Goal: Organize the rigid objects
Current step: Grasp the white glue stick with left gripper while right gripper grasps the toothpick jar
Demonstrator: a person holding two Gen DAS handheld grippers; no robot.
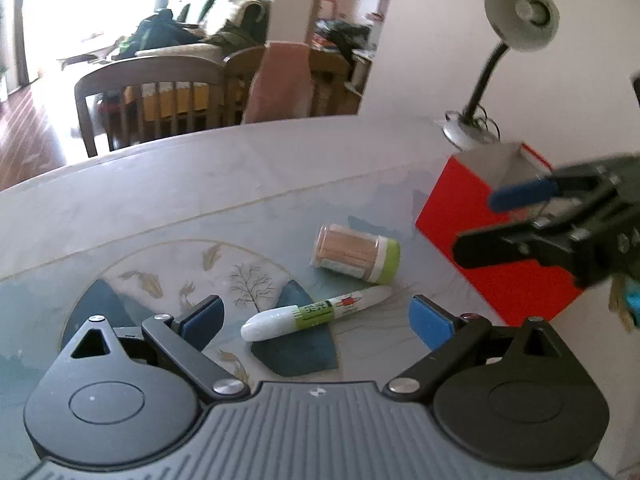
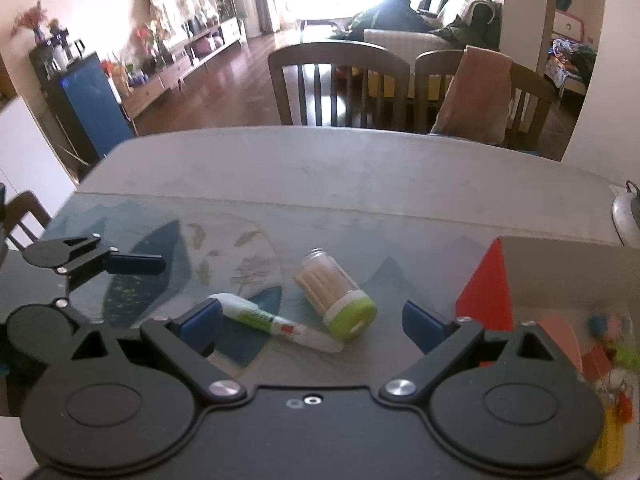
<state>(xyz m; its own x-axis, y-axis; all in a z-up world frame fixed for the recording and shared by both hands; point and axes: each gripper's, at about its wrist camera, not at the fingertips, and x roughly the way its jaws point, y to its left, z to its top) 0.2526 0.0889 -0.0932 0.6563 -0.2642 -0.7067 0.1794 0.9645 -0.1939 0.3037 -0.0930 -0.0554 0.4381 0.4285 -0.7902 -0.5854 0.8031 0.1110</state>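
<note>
The left gripper (image 1: 316,318), black-armed with blue pads, hangs above the table with its jaws spread wide and nothing between them. Just beyond the gap, toward 12 o'clock, lies the white glue pen with a green label band (image 1: 316,313), flat on the table, its rounded end toward 8 o'clock and its other end toward 2 o'clock. Past it, near 1 o'clock, lies the clear plastic toothpick jar with a lime-green cap (image 1: 356,254), on its side and apart from the pen, cap toward 3 o'clock.

The right gripper (image 2: 312,322), of the same black and blue build, also stands wide apart with nothing clamped. In its view the pen (image 2: 276,322) and the jar (image 2: 336,296) lie ahead between its pads, the jar's cap very close to the pen's far end; whether they touch I cannot tell.

The red cardboard box with an open top (image 1: 480,240) stands at 3 o'clock of the jar, with small colourful items inside seen from the right wrist. Everything rests on the grey table under a blue patterned mat (image 1: 200,216). A grey gooseneck desk lamp (image 1: 520,12) stands behind the box, and wooden chairs (image 2: 340,80) line the far edge.
</note>
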